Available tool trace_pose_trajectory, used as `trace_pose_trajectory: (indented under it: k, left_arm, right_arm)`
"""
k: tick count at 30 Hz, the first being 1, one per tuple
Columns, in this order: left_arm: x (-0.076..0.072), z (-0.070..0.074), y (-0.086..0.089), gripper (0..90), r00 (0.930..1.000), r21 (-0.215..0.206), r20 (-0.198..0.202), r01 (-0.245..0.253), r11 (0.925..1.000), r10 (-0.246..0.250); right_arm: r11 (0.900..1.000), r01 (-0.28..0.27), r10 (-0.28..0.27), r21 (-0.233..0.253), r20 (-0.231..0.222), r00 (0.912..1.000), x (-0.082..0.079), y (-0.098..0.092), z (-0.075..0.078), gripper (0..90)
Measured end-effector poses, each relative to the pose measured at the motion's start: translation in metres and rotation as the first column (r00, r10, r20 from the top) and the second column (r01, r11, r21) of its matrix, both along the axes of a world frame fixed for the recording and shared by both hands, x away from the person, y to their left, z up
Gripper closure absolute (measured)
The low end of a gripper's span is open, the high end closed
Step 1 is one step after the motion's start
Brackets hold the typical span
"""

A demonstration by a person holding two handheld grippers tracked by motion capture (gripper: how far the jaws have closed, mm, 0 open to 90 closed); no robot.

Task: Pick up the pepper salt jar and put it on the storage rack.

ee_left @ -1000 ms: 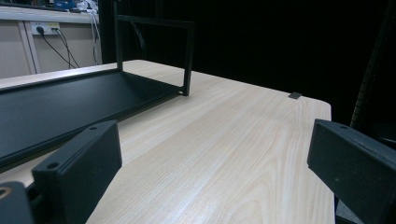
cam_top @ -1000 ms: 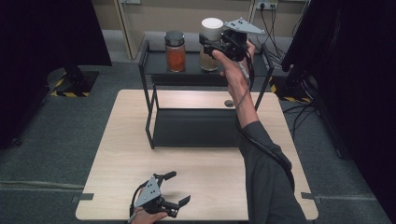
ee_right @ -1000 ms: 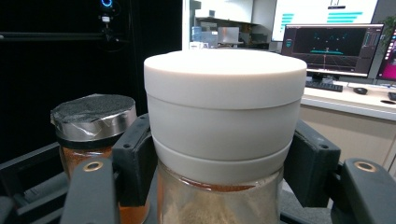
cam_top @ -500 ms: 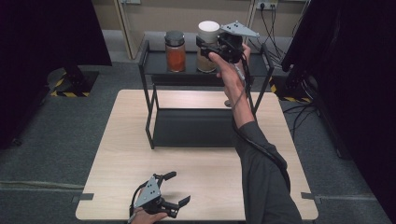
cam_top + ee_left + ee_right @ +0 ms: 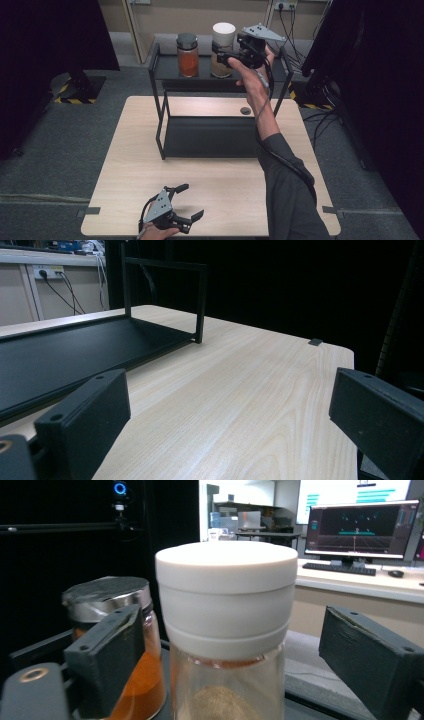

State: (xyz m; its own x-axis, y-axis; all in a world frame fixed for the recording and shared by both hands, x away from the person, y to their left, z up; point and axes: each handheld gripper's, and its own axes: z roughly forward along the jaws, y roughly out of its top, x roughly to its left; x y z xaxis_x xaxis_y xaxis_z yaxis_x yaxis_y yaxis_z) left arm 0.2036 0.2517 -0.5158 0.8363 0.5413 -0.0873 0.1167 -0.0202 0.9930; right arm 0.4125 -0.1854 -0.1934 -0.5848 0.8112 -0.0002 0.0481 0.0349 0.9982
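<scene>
While the right gripper (image 5: 226, 55) sits up at the top shelf (image 5: 165, 75) of the black rack (image 5: 161, 131), its jaws are spread either side of the white-lidded jar (image 5: 226, 625), not touching it; looks like either a grasp or a release, can't tell which. Jar stands upright on the shelf, just beside the dark-lidded jar (image 5: 188, 54) with orange contents. If grasping: centre first, close on the glass below the lid, keep level, lift straight; avoid nudging the neighbour. Left gripper (image 5: 186, 202) rests low on the table (image 5: 125, 165), jaws spread, holding nothing.
</scene>
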Motion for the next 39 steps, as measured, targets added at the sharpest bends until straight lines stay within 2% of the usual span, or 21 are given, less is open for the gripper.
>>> trace_pose_trajectory:
  k: [4, 8, 17, 20, 29, 36, 39]
  left_arm:
    - [0.0, 0.0, 0.0, 2.6, 1.0, 0.002, -0.002, -0.002, 1.0, 0.002]
    - [0.0, 0.0, 0.0, 2.6, 1.0, 0.004, -0.003, -0.004, 1.0, 0.004]
    - [0.0, 0.0, -0.001, 2.6, 1.0, 0.003, -0.005, -0.006, 1.0, 0.006]
    - [0.0, -0.001, -0.001, 2.6, 1.0, 0.005, -0.004, -0.008, 1.0, 0.008]
    - [0.0, -0.001, 0.0, 2.6, 1.0, 0.004, -0.004, -0.008, 1.0, 0.008]
    - [0.0, 0.0, 0.0, 2.5, 1.0, 0.004, -0.003, -0.01, 0.9999, 0.01]
    - [0.0, 0.0, 0.0, 2.5, 1.0, 0.003, -0.002, -0.01, 1.0, 0.01]
  right_arm:
    - [1.0, -0.013, 0.013, -0.002, 0.003, 0.9999, -0.005, -0.007, -0.002, 6.6]
    - [0.999, -0.033, 0.033, 0.02, 0.009, 0.9994, -0.009, -0.016, -0.007, 4.8]
    - [0.997, -0.071, 0.071, 0.017, 0.01, 0.9974, -0.022, -0.03, -0.016, 0.7]
    - [0.995, -0.091, 0.091, 0.033, 0.0, 0.9959, -0.025, -0.035, -0.02, 0.4]
    - [0.991, -0.125, 0.125, 0.046, 0.007, 0.9921, -0.032, -0.049, -0.036, 0.4]
    - [0.987, -0.153, 0.152, 0.053, 0.027, 0.988, -0.039, -0.056, -0.048, 0.4]
    - [0.985, -0.163, 0.161, 0.053, 0.05, 0.9857, -0.045, -0.059, -0.054, 0.4]
